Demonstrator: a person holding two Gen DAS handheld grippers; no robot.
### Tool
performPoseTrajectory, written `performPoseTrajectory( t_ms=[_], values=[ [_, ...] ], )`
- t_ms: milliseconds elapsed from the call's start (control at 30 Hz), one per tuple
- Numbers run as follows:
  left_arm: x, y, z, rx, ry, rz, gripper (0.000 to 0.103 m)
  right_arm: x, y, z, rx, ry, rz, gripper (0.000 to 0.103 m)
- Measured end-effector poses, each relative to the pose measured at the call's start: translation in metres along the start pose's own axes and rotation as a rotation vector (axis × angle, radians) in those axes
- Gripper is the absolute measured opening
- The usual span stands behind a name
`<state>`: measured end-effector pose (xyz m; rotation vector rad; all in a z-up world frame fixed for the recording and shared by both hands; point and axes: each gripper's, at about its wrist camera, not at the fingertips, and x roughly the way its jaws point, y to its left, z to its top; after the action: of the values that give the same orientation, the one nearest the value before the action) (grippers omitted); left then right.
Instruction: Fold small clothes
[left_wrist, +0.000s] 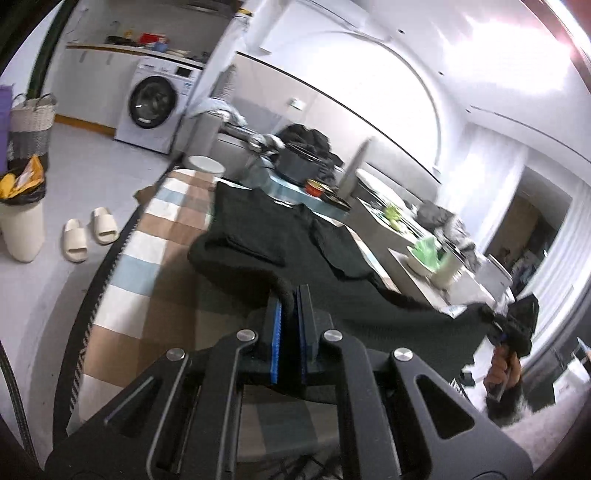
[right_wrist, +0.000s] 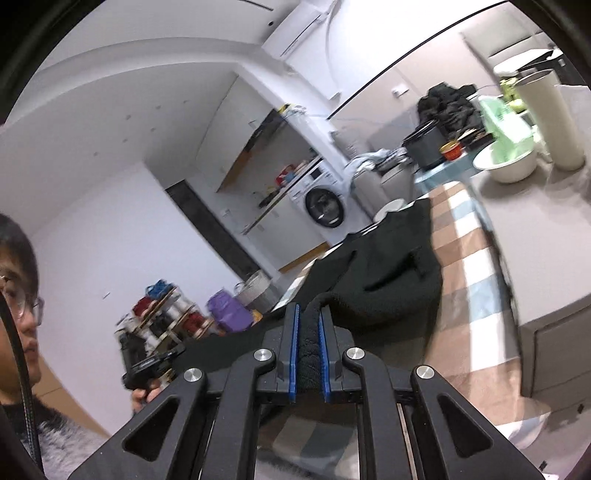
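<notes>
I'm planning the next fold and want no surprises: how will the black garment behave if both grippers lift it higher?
Probably floppy: the black garment sags between the left gripper and right gripper. It looks like thick knit with a rolled hem, so likely a bit heavy and not slippery. Its far end on the checked cloth may drag.

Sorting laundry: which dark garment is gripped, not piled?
The black shirt spread over the checked blanket, clamped by both hand-held grippers; the dark heap behind sits untouched.
</notes>
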<state>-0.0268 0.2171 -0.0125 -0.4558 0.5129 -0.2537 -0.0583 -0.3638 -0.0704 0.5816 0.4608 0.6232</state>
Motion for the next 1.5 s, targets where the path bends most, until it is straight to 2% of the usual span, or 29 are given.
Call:
performPoseTrajectory(
  t_ms=[167, 233, 300, 367, 467, 533, 567, 667, 700, 867, 1033, 1100, 1233, 1367, 1500],
  values=[
    [0.019, 0.033, 0.005, -0.088, -0.003, 0.04, 0.005, 0.022, -0.02, 0.01, 0.048, -0.04, -0.079, 0.01],
    [0.035, 0.044, 0.013, -0.106, -0.019, 0.053, 0.005, 0.035, -0.025, 0.02, 0.047, -0.067, -0.139, 0.007],
    [0.054, 0.056, 0.024, -0.119, -0.034, 0.084, 0.0, 0.052, -0.031, 0.033, 0.052, -0.092, -0.203, 0.005],
    [0.075, 0.067, 0.035, -0.144, -0.032, 0.091, 0.0, 0.073, -0.04, 0.045, 0.058, -0.083, -0.23, 0.004],
    [0.106, 0.084, 0.044, -0.193, 0.024, 0.129, 0.0, 0.106, -0.044, 0.05, 0.026, 0.057, -0.307, 0.004],
    [0.117, 0.087, 0.04, -0.183, 0.069, 0.152, 0.0, 0.118, -0.042, 0.044, -0.001, 0.182, -0.329, 0.012],
    [0.12, 0.086, 0.036, -0.159, 0.09, 0.171, 0.0, 0.121, -0.04, 0.039, -0.02, 0.235, -0.359, 0.02],
    [0.123, 0.082, 0.019, -0.112, 0.141, 0.208, 0.0, 0.115, -0.034, 0.018, -0.1, 0.33, -0.44, 0.029],
    [0.123, 0.081, 0.015, -0.11, 0.148, 0.206, 0.0, 0.113, -0.034, 0.012, -0.102, 0.358, -0.439, 0.035],
    [0.114, 0.077, -0.006, -0.102, 0.17, 0.213, 0.0, 0.089, -0.037, -0.018, -0.062, 0.442, -0.456, 0.04],
    [0.091, 0.075, -0.017, -0.103, 0.172, 0.23, 0.0, 0.075, -0.024, -0.012, -0.084, 0.403, -0.419, 0.045],
    [0.086, 0.077, -0.021, -0.112, 0.175, 0.238, 0.0, 0.084, -0.027, -0.01, -0.081, 0.407, -0.387, 0.052],
    [0.081, 0.081, -0.028, -0.133, 0.186, 0.246, 0.0, 0.107, -0.041, -0.01, -0.041, 0.434, -0.292, 0.052],
    [0.081, 0.08, -0.032, -0.131, 0.192, 0.242, 0.0, 0.113, -0.06, -0.009, -0.01, 0.449, -0.291, 0.052],
    [0.086, 0.076, -0.033, -0.12, 0.202, 0.233, 0.0, 0.098, -0.077, 0.001, 0.039, 0.402, -0.319, 0.052]
  ],
)
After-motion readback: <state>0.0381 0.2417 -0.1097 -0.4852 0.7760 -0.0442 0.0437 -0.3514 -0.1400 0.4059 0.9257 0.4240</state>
